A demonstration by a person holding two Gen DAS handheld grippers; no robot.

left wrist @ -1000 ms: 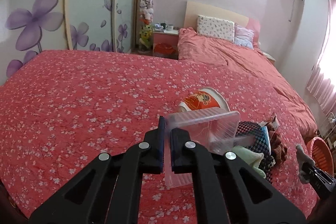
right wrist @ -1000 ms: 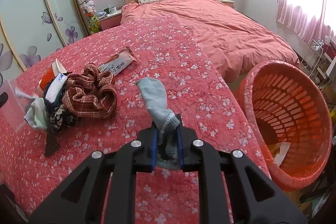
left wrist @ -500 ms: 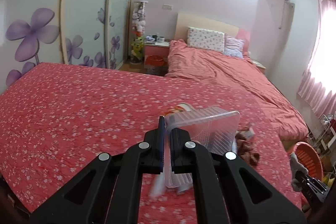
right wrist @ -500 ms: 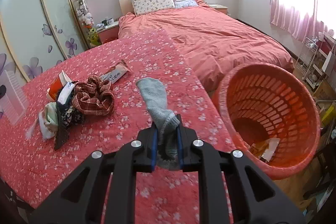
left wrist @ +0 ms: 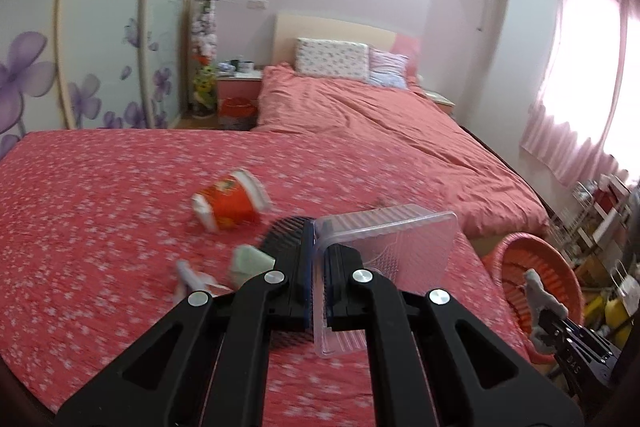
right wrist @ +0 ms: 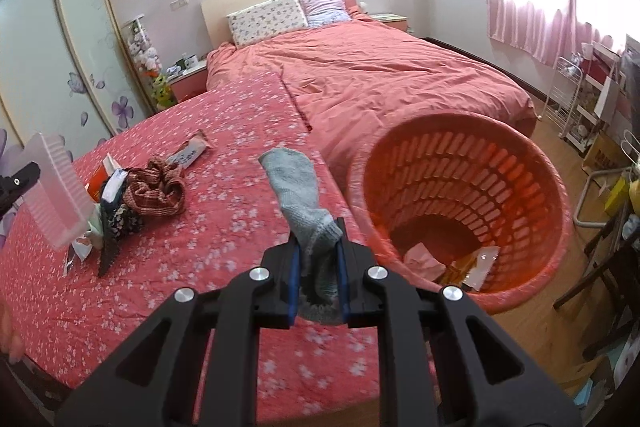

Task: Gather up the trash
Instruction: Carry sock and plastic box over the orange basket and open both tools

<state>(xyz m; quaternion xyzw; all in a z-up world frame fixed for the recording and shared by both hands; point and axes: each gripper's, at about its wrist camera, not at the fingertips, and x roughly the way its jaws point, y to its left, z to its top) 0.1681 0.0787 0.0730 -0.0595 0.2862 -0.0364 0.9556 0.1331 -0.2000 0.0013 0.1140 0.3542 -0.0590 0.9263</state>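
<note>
While both of my grippers were loaded and the orange basket [right wrist: 460, 211] stood on the floor against the bed's edge, I judged the drop to be the risky part. My left gripper [left wrist: 316, 267] was clamped on one thin wall of the clear plastic tray [left wrist: 384, 251], which stuck out past the fingers, well clear of the bedspread [left wrist: 100, 227]. That wall looked slick and flexible, ribbed along its base; a pinch on so little material could let it pivot or slide out, and it would land among the clutter rather than in the basket. My right gripper [right wrist: 318, 267] was closed on the cuff end of the grey sock [right wrist: 296, 195], whose foot stood up above the fingers, just beside the basket's rim in the right wrist view. Being soft knit, it might cling to the blue pads when released, or drape over the rim instead of falling in. I also thought it might not be trash at all.

The basket was a rigid lattice tub, round and deep, with pink paper and wrappers at the bottom. Left on the bedspread were an orange paper cup [left wrist: 228, 205] on its side, a crumpled plaid scrunchie [right wrist: 156, 189], a flat snack wrapper [right wrist: 188, 153] and some dark patterned cloth. The blurred left wrist view made finer textures hard to read.
</note>
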